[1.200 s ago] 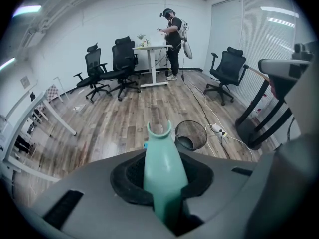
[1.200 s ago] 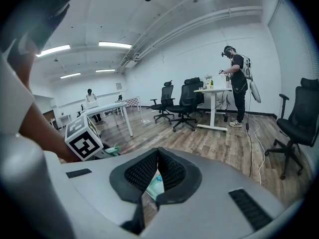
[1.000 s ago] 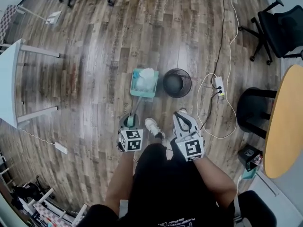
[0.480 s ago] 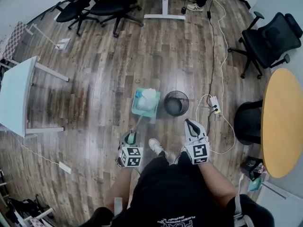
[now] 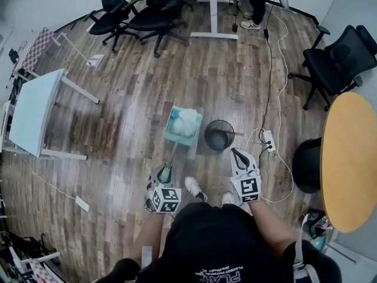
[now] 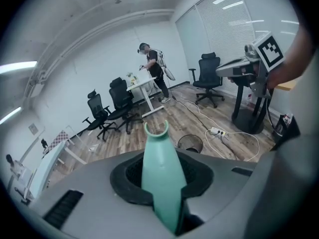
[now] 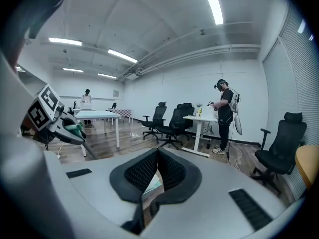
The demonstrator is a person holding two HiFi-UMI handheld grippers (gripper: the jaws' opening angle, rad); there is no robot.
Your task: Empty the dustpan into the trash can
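In the head view, our left gripper holds the dustpan by its long handle, which points away from us. The trash can sits just right of the pan, nearer our right gripper.

In the left gripper view, the jaws clamp the teal handle.

In the right gripper view, the jaws are closed and empty.

Since a second ago, the pan looks lifted.
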